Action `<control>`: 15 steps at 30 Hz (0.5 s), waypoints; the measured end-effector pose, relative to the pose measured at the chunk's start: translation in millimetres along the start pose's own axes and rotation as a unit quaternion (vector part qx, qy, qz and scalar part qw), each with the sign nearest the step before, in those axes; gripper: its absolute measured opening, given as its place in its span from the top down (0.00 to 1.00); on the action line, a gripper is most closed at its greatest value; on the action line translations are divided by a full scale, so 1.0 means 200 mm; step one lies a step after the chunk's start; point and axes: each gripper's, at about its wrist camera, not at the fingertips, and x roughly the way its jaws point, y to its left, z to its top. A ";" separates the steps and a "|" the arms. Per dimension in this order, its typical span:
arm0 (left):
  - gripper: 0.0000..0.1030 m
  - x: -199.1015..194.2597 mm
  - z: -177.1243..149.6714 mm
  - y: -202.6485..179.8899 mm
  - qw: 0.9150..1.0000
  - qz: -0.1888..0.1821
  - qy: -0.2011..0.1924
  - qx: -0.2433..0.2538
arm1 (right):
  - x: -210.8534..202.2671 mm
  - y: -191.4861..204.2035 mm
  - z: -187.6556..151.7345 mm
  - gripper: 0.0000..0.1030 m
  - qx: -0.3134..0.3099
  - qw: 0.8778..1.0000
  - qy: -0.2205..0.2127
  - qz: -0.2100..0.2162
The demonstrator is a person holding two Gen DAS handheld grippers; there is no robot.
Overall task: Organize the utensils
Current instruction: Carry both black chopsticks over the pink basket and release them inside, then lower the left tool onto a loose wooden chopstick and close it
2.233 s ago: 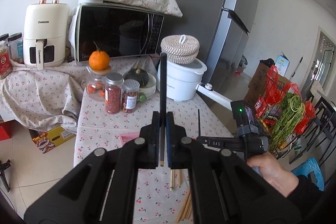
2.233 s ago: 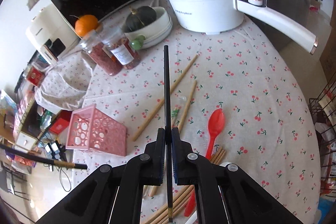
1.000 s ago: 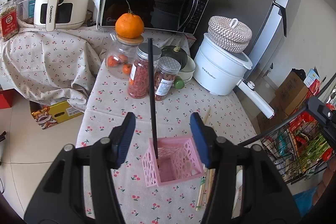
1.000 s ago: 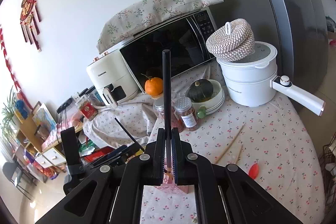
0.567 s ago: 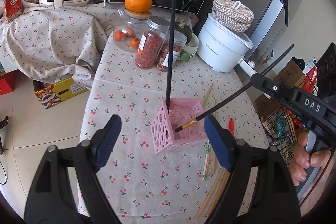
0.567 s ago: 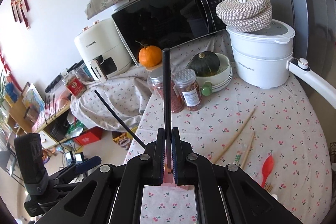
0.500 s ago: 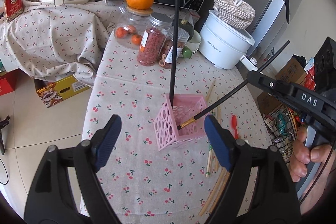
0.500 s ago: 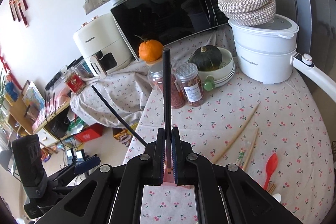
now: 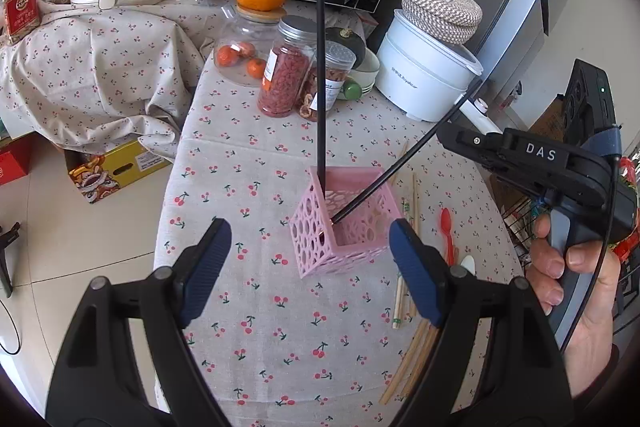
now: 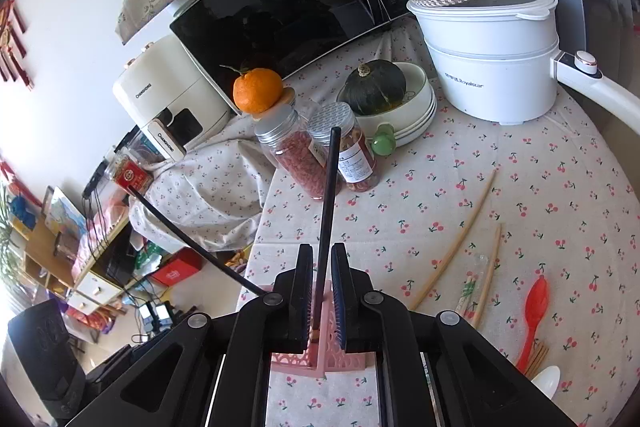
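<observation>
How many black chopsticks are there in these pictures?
2. One black chopstick stands nearly upright in the pink basket; the second leans into it from the right gripper, whose jaws have just been opening. None elsewhere that I can see.

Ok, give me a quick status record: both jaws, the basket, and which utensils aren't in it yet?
left gripper: jaws open, empty
right gripper: jaws just opening, black chopstick loose between them, its tip in the basket
basket: upright, other black chopstick standing in it
loose utensils: wooden chopsticks, red spoon, white spoon
</observation>
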 end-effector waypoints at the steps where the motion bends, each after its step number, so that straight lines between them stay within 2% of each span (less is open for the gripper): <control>1: 0.21 0.00 0.00 0.00 1.000 0.001 0.000 -0.001 | -0.01 -0.01 0.00 0.83 0.003 1.000 -0.001 0.005; 6: 0.21 0.02 -0.01 -0.01 1.000 -0.008 0.010 -0.014 | -0.12 -0.02 0.01 0.72 0.001 1.000 -0.010 0.017; 8: 0.21 0.02 -0.02 -0.03 1.000 -0.010 0.013 -0.016 | -0.19 -0.03 0.01 0.61 -0.003 1.000 -0.014 0.020; 9: 0.21 0.02 -0.02 -0.04 1.000 -0.011 0.015 -0.015 | -0.22 -0.04 0.00 0.59 -0.007 1.000 -0.016 0.019; 13: 0.20 0.02 -0.05 -0.09 1.000 -0.006 0.020 -0.011 | -0.34 -0.09 -0.03 0.48 -0.025 1.000 -0.013 0.000; 15: 0.20 0.03 -0.07 -0.12 1.000 -0.008 0.024 -0.011 | -0.38 -0.13 -0.06 0.46 -0.036 0.999 -0.008 -0.018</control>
